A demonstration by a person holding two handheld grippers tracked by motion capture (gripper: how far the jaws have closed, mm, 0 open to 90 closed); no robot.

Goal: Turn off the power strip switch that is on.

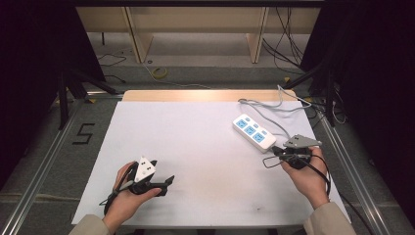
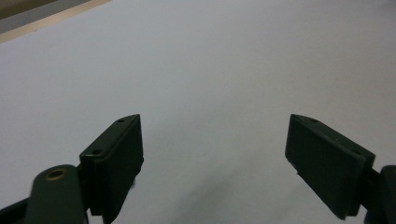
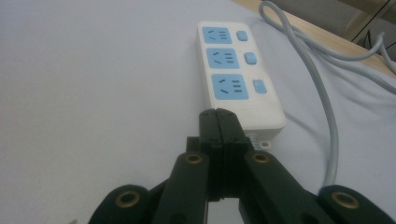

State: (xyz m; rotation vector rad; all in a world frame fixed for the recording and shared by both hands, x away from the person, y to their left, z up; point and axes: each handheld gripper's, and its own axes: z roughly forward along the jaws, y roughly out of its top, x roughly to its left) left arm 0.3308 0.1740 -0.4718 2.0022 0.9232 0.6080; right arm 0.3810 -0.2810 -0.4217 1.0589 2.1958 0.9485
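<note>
My right claw (image 3: 218,114) is pressed fully together with nothing between its jaws, and its tip sits just at the near end of the white power strip (image 3: 238,77); from the right claw's camera I cannot tell whether it touches the strip's end or stops just short. In the high view the right claw (image 1: 274,151) points toward that same near end of the power strip (image 1: 253,131), which lies flat on the table (image 1: 195,147) at its right side, angled away from me. The strip shows three blue sockets in a row, each with a blue switch beside it. Its grey cable (image 3: 322,93) leaves the far end, loops along the table's far right edge and curves back past the strip's right side.

My left claw (image 1: 169,180) rests low over the near left part of the table, well apart from the strip. Its jaws stand wide apart with only the bare white table surface (image 2: 210,70) between them.
</note>
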